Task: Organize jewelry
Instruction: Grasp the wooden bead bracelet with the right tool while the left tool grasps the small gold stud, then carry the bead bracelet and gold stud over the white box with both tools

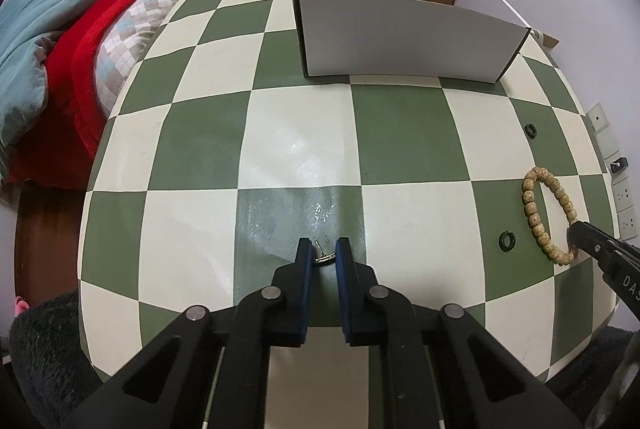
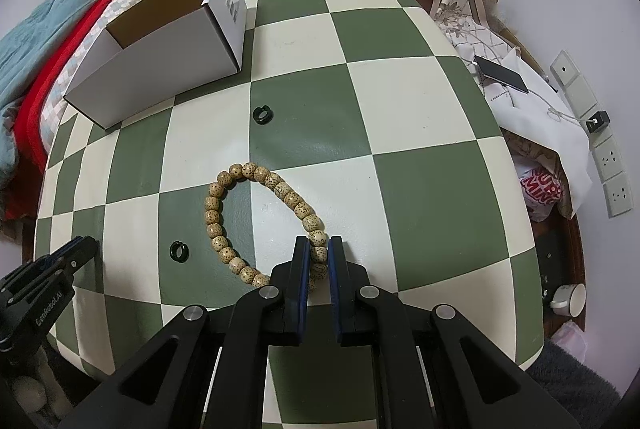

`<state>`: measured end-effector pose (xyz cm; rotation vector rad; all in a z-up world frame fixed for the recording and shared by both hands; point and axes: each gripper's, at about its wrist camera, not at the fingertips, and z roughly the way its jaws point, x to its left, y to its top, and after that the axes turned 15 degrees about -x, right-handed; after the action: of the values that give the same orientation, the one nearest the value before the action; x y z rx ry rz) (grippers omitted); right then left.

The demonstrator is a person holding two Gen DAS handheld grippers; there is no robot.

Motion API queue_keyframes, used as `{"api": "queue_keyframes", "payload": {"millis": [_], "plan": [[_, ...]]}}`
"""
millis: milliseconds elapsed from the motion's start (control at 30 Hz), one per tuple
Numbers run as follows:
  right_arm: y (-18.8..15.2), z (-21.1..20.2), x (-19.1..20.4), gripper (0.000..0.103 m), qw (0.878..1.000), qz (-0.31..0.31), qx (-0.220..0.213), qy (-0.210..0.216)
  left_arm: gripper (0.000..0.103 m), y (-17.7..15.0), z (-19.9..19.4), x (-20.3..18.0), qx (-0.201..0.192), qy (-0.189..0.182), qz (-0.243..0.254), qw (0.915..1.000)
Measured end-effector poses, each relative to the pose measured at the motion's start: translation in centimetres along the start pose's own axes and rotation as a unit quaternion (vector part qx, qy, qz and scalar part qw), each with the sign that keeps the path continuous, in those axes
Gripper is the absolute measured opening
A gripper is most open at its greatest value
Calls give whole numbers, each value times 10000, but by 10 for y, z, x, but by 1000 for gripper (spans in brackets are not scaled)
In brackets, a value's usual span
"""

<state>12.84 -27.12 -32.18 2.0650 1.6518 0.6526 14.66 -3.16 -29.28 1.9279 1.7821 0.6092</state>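
the left tool (image 1: 321, 252) pointed steeply down at the green-and-cream checked worktop (image 1: 304, 133), its blue-lined jaws drawn in on a small silver stud earring (image 1: 322, 256), whose flat head lay between the pads and whose thin post stuck out toward the far side. whether the pads truly pressed on the earring or only stood beside it could not be told for certain, but the jaws were nearly clenched around it. the right tool (image 2: 319, 256) was clenched on a beaded bracelet (image 2: 256, 217) of tan speckled beads, gripping a bead at the loop's near right end; the rest of the loop lay flat on the worktop, reaching away to the far left. two small black rings rested on the worktop: one black ring (image 2: 178, 251) just left of the bracelet, near the tip of the left tool, and another black ring (image 2: 262, 114) farther off, near the box. an open white cardboard box (image 2: 160, 69) with a brown inside stood at the far left of the worktop. beyond it lay a bed (image 1: 80, 29) with blue, red and checked covers. a phone (image 2: 502, 73) lay on white cloth off the worktop's right edge.
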Motion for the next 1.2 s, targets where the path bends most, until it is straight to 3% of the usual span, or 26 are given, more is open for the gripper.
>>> {"api": "queue_keyframes", "payload": {"millis": [333,733,933,1200], "plan": [[23,-41,13,9,9979,95,-501,401,9,23,-45,-11,-401,-16,134,9991],[106,-103,61,10,9880,-293,-1245,867,9,114,-89,1,-1063,-361,-179,9935],[157,-106,85,10,9827,-453,-1472,1024,9,169,-72,5,-1116,-459,-75,9927],[211,-49,121,10,9847,-896,-1160,944,9,210,-2,9,-396,-633,5,9972]]}}
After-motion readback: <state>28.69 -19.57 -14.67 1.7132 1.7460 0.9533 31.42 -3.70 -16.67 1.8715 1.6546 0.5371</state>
